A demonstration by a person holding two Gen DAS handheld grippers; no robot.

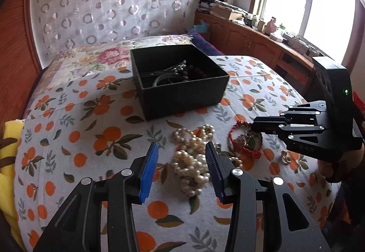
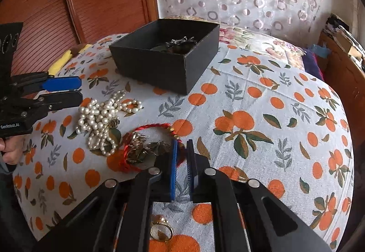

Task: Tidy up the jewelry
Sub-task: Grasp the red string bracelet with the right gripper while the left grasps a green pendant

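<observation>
- Our right gripper (image 2: 181,151) has its jaws nearly pressed together on the near-right arc of the red braided cord bracelet (image 2: 146,128); from the right wrist view the cord passes between the blue pads, so we judge it pinched.
- Our left gripper (image 1: 181,156) stands spread, its pads either side of the pearl strand pile (image 1: 194,160) without pressing it.
- The red bracelet lies flat on the orange-print bedspread (image 2: 251,92), just right of the pearls and touching them. A cluster of metal charms (image 2: 141,149) sits inside its loop.
- The bracelet is a closed loop, so it has no true pointing direction. Its longer span runs from the near-left end to the gold bead (image 2: 171,131) at the far right.
- The black open box (image 1: 180,83) sits beyond both piles, already holding dark beads and a bangle.
- A gold ring (image 2: 160,229) lies nearest us, under the right gripper.
- Risk: the grip takes only a thin cord; it may slip out on lifting.
- Risk: the charms may snag the neighbouring pearls and drag them along.
- Risk: the left pads may catch only some loops of the pile, so the rest may trail.
</observation>
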